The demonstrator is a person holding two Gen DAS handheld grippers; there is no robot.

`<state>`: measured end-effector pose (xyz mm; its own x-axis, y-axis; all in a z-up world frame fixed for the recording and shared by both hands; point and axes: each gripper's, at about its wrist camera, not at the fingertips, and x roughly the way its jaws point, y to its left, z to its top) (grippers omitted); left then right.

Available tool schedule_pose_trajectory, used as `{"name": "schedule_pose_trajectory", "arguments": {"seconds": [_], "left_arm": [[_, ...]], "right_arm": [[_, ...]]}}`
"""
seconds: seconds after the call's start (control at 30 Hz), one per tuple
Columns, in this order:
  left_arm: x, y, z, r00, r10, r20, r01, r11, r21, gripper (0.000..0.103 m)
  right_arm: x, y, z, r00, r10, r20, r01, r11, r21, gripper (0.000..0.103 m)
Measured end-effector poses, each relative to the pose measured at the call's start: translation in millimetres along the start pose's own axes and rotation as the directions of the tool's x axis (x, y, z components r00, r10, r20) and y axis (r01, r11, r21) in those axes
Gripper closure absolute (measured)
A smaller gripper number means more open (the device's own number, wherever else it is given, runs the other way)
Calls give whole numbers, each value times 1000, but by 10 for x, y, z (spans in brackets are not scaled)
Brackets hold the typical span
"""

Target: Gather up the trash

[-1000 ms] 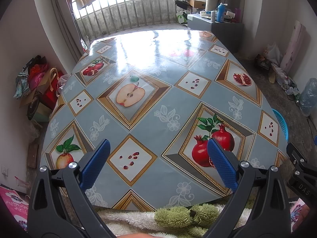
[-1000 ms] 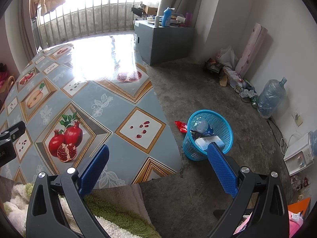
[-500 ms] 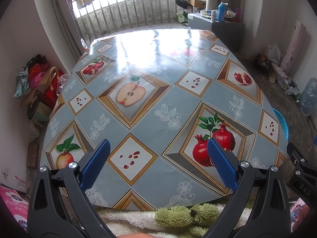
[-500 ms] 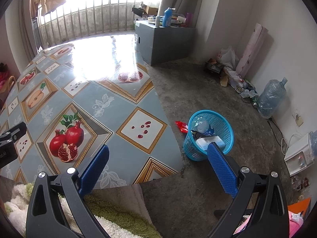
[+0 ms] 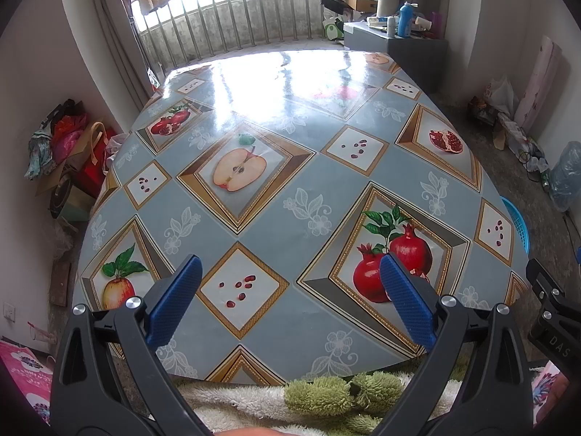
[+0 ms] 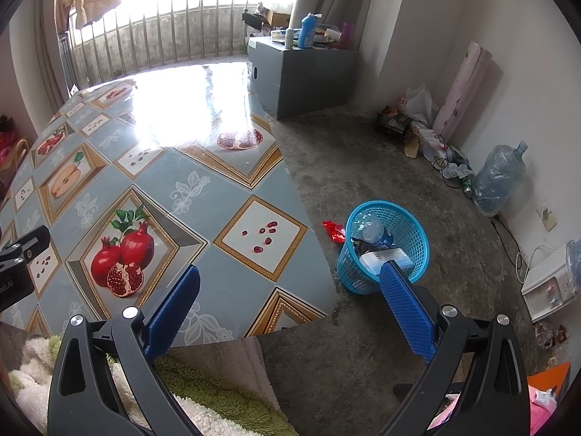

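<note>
A blue mesh trash basket (image 6: pixel 410 218) stands on the concrete floor right of the table, holding a plastic bottle (image 6: pixel 370 230) and a white carton (image 6: pixel 388 258). A red wrapper (image 6: pixel 334 230) lies on the floor just left of the basket. My right gripper (image 6: pixel 288 305) is open and empty, held over the table's near right corner. My left gripper (image 5: pixel 288 296) is open and empty over the near edge of the table (image 5: pixel 290 145), whose fruit-print cloth carries nothing. The basket's rim (image 5: pixel 515 214) peeks past the table's right edge in the left wrist view.
A grey cabinet (image 6: pixel 301 72) with bottles stands beyond the table. Bags, a pink roll (image 6: pixel 464 87) and a water jug (image 6: pixel 497 178) line the right wall. A white appliance (image 6: pixel 548 283) sits at far right. Bags are piled by the left wall (image 5: pixel 65 152). A fluffy rug (image 5: pixel 326 396) lies below.
</note>
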<state>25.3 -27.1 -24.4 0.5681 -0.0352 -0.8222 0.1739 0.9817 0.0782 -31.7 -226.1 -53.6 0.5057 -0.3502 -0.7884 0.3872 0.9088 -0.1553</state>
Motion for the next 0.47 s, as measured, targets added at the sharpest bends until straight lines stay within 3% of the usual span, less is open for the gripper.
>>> {"name": "schedule_pose_trajectory", "arguments": {"seconds": [0.47], "left_arm": [[0,-3,6,1000,0,-1,0,1000,1,9]], "right_arm": [[0,-10,2,1000,2,0,-2,1000,0,7]]}}
